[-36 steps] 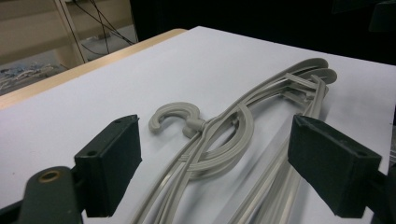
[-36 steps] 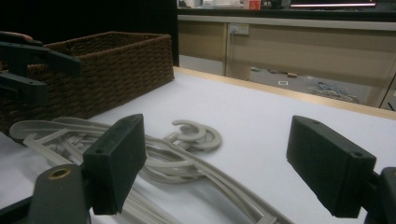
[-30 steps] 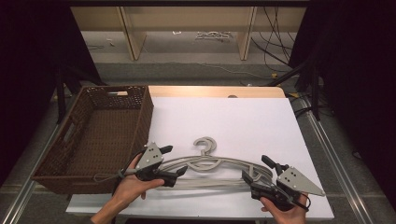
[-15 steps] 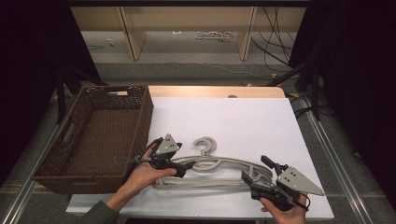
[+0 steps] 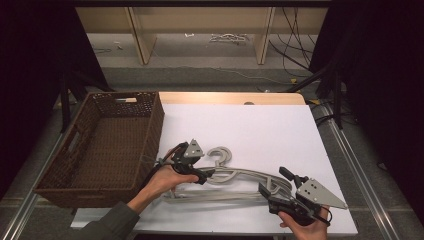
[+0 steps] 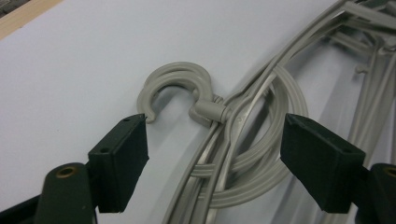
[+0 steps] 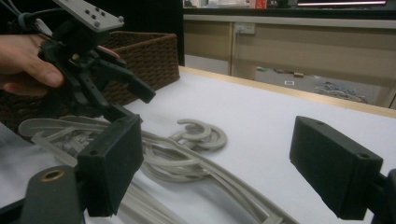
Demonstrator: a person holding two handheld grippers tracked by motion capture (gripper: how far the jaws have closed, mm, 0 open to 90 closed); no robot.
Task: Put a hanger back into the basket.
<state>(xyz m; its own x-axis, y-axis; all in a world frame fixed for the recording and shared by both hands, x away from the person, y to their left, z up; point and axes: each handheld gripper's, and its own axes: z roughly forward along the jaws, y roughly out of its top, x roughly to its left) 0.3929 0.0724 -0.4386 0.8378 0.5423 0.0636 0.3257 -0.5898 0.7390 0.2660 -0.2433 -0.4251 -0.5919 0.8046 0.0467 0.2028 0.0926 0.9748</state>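
Left tool (image 5: 204,175) gaping wide over the hanger hooks (image 6: 180,88) (grasping nothing); right tool (image 5: 274,184) at five o'clock, likewise wide, empty-jawed.

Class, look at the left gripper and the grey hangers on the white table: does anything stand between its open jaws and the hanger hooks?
Nothing visible does. The left gripper hangs open directly over the hanger hooks, with its jaws either side of them. Below them lies the bare white table.

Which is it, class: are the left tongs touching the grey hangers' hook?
Apart. In the left gripper view the left tongs stand open, white table visible between each jaw and the hook.
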